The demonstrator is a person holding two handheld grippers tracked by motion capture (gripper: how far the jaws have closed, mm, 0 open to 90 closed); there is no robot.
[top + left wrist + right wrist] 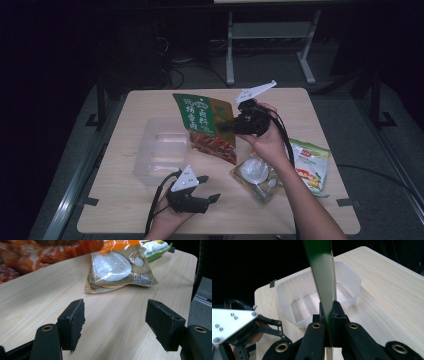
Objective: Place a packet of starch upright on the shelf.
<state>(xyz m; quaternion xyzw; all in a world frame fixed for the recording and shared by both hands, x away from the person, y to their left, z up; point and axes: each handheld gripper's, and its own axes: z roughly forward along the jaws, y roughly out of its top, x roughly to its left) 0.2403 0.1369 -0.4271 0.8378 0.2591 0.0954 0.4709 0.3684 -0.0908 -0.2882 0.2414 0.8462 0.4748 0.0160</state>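
My right gripper (235,123) is shut on the edge of a green snack bag (205,125) with a red food picture, and holds it upright above the table's middle. In the right gripper view the bag (322,275) stands edge-on between the closed jaws of the right gripper (328,315). Beyond it lies a clear plastic container (312,297), which sits left of the bag (160,150) in the high view. Near the front edge my left gripper (209,188) stands open with nothing in it. Its jaws in the left gripper view (115,322) are wide apart over bare wood.
A clear packet with a white round thing (255,176) lies under my right forearm and ahead of the left gripper (117,267). A green and white packet (312,165) lies at the table's right. The wooden table (125,200) has dark floor around it.
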